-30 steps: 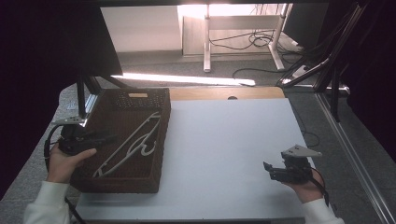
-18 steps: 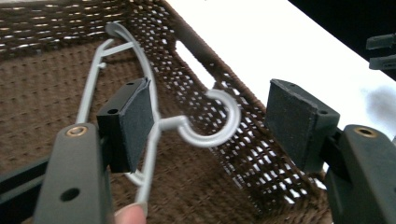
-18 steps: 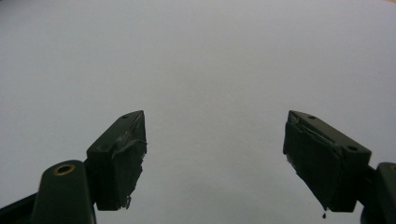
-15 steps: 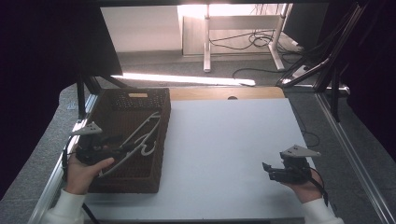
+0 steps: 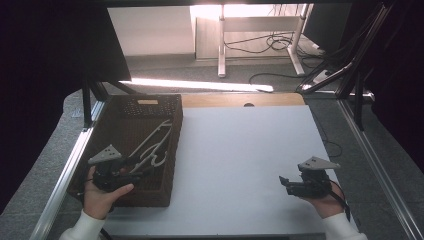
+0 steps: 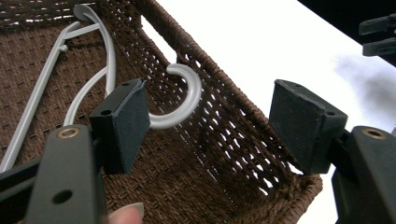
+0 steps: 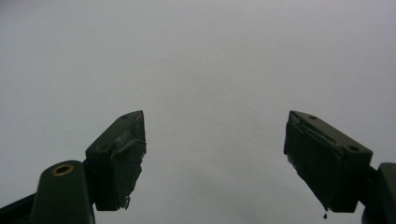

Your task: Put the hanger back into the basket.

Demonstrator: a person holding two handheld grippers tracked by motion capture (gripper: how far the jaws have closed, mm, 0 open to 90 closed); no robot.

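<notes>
Black tongs (image 5: 131, 173), seemingly white cuffs (image 5: 86, 224)

Wide bare table (image 5: 240, 165) between basket (image 5: 172, 150) and right gripper (image 5: 286, 184). Basket wall and hanger (image 6: 180, 100) hook crowding open left gripper (image 6: 208, 126) inside.

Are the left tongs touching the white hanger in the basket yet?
Cannot tell. In the left gripper view the open left tongs have one pad overlapping the white hanger hook inside the basket, hiding any gap.
</notes>
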